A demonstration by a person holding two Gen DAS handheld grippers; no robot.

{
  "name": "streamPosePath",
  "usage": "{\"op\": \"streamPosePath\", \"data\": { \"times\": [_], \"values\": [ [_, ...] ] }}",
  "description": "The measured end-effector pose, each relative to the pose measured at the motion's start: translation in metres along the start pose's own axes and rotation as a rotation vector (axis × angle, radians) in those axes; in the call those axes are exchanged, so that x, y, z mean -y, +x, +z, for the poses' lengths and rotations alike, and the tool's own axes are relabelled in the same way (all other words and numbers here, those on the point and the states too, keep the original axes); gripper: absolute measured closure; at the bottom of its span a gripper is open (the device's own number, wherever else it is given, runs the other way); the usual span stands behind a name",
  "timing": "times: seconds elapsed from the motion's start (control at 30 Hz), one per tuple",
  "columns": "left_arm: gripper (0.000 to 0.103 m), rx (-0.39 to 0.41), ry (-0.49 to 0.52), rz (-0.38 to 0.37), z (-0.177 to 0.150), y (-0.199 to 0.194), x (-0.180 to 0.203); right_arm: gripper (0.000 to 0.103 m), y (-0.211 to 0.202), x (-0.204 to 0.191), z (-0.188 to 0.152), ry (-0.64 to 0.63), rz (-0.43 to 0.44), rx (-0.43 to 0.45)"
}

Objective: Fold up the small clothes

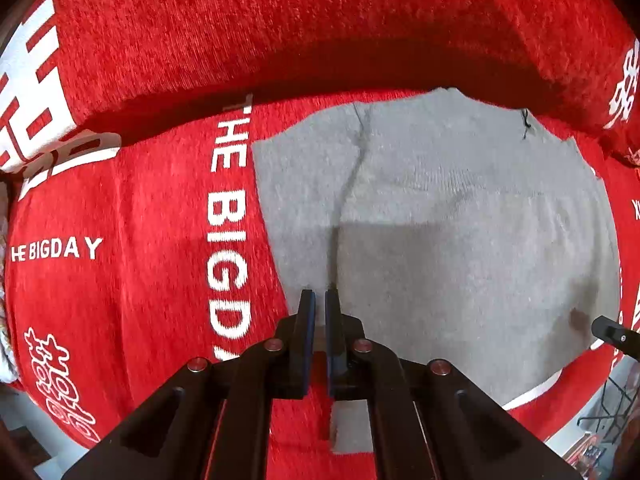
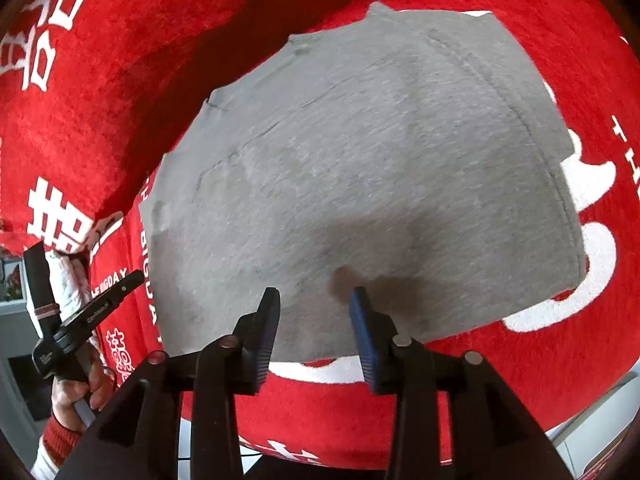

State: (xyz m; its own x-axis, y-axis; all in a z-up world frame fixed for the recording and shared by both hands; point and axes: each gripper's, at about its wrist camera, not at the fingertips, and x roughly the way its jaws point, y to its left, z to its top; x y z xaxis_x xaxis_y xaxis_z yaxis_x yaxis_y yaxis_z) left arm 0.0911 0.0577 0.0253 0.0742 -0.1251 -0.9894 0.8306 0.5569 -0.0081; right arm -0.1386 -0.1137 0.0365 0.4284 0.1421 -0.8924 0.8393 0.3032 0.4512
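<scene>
1. Grey garment [image 2: 360, 184] lies flat on the red cover [image 2: 520, 380], ahead of and below both grippers.
2. Left gripper [image 1: 320, 304] is clenched, empty.
3. Right gripper [image 2: 314, 312] is released, empty, nearer its front hem.

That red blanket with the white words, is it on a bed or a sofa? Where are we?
Probably someone's home, on a sofa or bed; I can't tell which. A red blanket printed "THE BIGDAY" covers a cushioned seat and raised back, and a grey folded garment lies on it.

The left tool [image 1: 320, 300] is pointed straight down, pads nearly together; the right tool [image 2: 314, 300] is angled downward, pads parted.
</scene>
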Motion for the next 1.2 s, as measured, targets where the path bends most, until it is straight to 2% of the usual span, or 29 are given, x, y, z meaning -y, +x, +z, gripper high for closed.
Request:
{"op": "streamPosePath", "data": {
  "times": [0.13,0.23,0.33,0.4,0.43,0.47,0.5,0.53,0.6,0.83,0.9,1.03,1.2],
  "values": [
    [0.098,-0.037,-0.007,0.017,-0.001,0.009,0.006,0.061,0.010,-0.013,-0.005,-0.023,0.019,-0.034],
    [0.098,-0.031,-0.001,0.056,-0.008,0.008,0.007,0.058,0.017,-0.022,-0.010,-0.039,0.030,-0.053],
    [0.098,-0.035,-0.005,0.059,-0.013,0.008,0.006,0.057,0.023,-0.031,-0.013,-0.054,0.037,-0.069],
    [0.098,-0.041,-0.015,0.062,-0.015,0.010,0.004,0.048,0.026,-0.036,-0.014,-0.065,0.038,-0.072],
    [0.092,-0.043,-0.022,0.066,-0.017,0.010,0.003,0.048,0.026,-0.038,-0.014,-0.071,0.040,-0.072],
    [0.051,-0.046,-0.029,0.066,-0.018,0.011,0.002,0.048,0.027,-0.041,-0.014,-0.078,0.042,-0.073],
    [0.022,-0.047,-0.043,0.074,-0.019,0.011,0.000,0.047,0.028,-0.043,-0.014,-0.082,0.044,-0.074],
    [0.002,-0.035,-0.060,0.089,-0.020,0.009,-0.003,0.046,0.028,-0.046,-0.015,-0.085,0.045,-0.076],
    [0.001,-0.003,-0.070,0.089,-0.021,0.000,-0.006,0.043,0.030,-0.050,-0.015,-0.093,0.050,-0.076],
    [0.001,-0.003,-0.092,0.110,-0.022,-0.007,-0.014,0.039,0.037,-0.064,-0.018,-0.100,0.061,-0.088],
    [0.001,-0.007,-0.118,0.118,-0.022,-0.007,-0.017,0.033,0.039,-0.068,-0.019,-0.105,0.067,-0.092],
    [0.001,-0.009,-0.169,0.089,-0.025,-0.007,-0.025,0.033,0.044,-0.081,-0.019,-0.123,0.088,-0.095],
    [0.001,-0.011,-0.157,0.081,-0.025,-0.006,-0.031,0.033,0.062,-0.105,-0.009,-0.136,0.113,-0.101]
  ]
}}
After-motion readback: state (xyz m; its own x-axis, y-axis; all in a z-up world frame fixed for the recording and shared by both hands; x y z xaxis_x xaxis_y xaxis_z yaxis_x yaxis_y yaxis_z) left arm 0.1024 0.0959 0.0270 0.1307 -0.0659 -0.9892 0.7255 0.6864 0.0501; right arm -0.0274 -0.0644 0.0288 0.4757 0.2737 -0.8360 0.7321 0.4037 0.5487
